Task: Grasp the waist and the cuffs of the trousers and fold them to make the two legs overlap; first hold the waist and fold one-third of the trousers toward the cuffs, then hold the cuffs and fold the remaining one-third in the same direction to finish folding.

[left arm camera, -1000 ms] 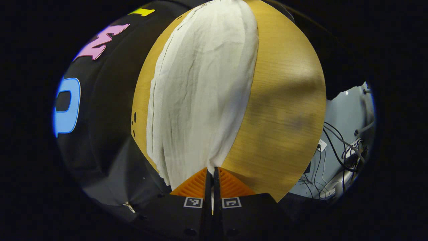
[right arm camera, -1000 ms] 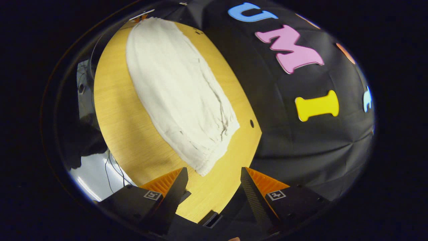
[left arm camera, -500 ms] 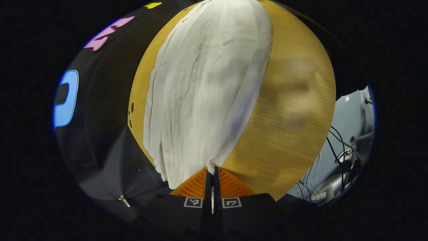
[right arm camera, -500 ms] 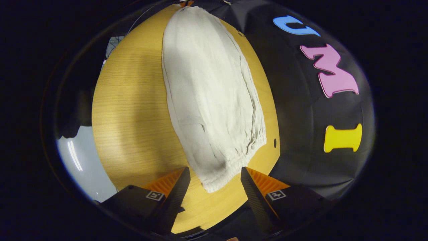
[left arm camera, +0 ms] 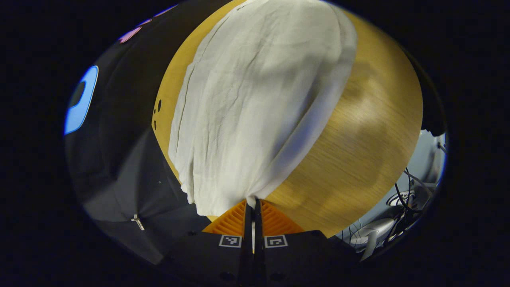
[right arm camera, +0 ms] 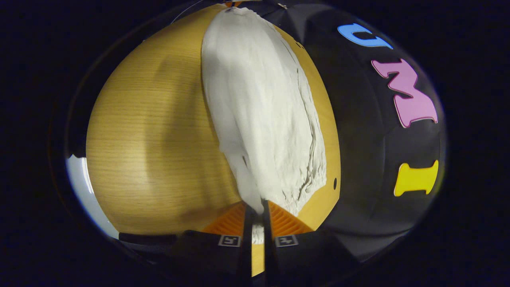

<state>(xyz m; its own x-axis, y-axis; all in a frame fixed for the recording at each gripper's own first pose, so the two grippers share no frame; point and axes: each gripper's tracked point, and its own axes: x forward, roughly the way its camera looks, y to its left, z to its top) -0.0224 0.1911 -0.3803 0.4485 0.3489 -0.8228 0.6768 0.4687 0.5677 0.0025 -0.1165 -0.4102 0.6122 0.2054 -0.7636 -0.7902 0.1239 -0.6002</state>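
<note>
White trousers [left arm camera: 255,99] lie lengthwise on the wooden table [left arm camera: 358,139], legs stacked. My left gripper [left arm camera: 252,205] is shut on the near corner of one end, and the cloth rises slightly from the table there. In the right gripper view the trousers [right arm camera: 263,111] stretch away from me across the table [right arm camera: 151,139]. My right gripper [right arm camera: 255,209] is shut on the corner of the gathered, elastic-looking end, and a bit of cloth shows between its fingers. The far end of the trousers runs off the top edge in both views.
The booth's black cloth wall [left arm camera: 119,159] hangs close along one long side of the table. Small holes [left arm camera: 158,105] mark the tabletop near that edge. Cables and a pale floor [left arm camera: 402,199] lie beyond the table's other side. Bare wood stretches beside the trousers.
My right gripper moved in over the gathered end and went from open to shut on it. My left gripper stayed shut on its corner while its view swung slightly.
</note>
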